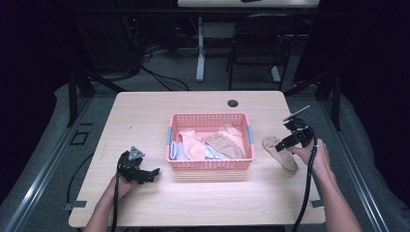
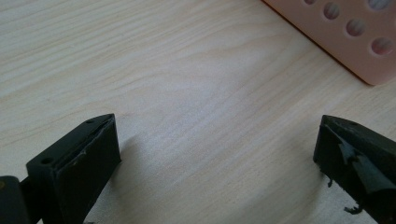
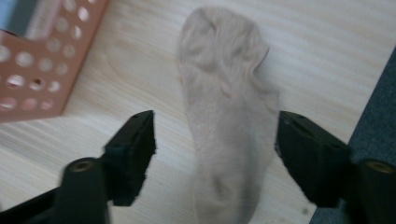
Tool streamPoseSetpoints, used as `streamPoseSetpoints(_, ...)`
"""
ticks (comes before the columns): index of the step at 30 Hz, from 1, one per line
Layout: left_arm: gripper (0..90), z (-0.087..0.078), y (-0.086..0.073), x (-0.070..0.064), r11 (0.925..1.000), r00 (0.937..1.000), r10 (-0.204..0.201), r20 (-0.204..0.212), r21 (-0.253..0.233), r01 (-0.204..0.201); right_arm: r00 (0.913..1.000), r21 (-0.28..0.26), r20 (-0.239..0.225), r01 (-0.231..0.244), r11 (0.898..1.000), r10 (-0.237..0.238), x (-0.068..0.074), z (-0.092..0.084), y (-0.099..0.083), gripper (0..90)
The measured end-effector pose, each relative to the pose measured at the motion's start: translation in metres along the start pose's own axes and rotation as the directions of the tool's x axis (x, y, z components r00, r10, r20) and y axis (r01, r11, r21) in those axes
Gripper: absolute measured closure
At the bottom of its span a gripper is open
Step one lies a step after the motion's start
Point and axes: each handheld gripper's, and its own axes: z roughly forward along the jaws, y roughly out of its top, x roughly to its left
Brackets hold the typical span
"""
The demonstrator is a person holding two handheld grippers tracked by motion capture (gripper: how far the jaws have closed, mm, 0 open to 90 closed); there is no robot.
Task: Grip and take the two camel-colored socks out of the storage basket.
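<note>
The right gripper (image 1: 282,144) is held low over the table's right edge with its two black jaws spread wide; nothing is clamped, and a beige sock (image 3: 229,116) lies flat on the wood between them, the left jaw clear of the cloth and the right jaw just beside the sock's edge. In the high view that sock (image 1: 281,152) stretches from just right of the basket toward the right edge of the table (image 1: 145,111), with the gripper over its middle and the person's right hand (image 1: 316,154) behind it. The left gripper (image 1: 153,172) rests near the front left part of the table, its jaws likewise standing wide apart over bare wood, holding nothing. Its own view shows the near corner of the pink basket (image 2: 373,70) close ahead. The basket (image 1: 209,165) sits at the middle of the table and holds several more socks (image 1: 212,144) in orange, tan and pale blue, heaped loosely against one another.
</note>
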Motion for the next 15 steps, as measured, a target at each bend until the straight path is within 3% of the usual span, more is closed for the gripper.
streamPoseSetpoints(1, 0.2, 0.0, 0.0, 0.0, 1.0, 1.0, 0.0, 0.0, 0.0, 0.0, 1.0, 0.0, 0.0, 0.0, 1.0, 0.0, 0.0, 0.0, 0.0, 19.5)
streamPoseSetpoints(2, 0.2, 0.0, 0.0, 0.0, 1.0, 1.0, 0.0, 0.0, 0.0, 0.0, 1.0, -0.035, -0.009, 0.002, 0.999, -0.002, 0.002, -0.009, 0.0, 14.0)
streamPoseSetpoints(6, 0.2, 0.0, 0.0, 0.0, 1.0, 1.0, 0.0, 0.0, 0.0, 0.0, 0.9987, -0.077, -0.032, 0.037, 0.996, -0.039, 0.012, -0.02, 0.002, 0.0)
streamPoseSetpoints(15, 0.2, 0.0, 0.0, 0.0, 1.0, 1.0, 0.001, 0.001, 0.0, -0.001, 0.9896, -0.14, -0.06, 0.121, 0.983, -0.131, 0.046, -0.035, 0.013, 0.0)
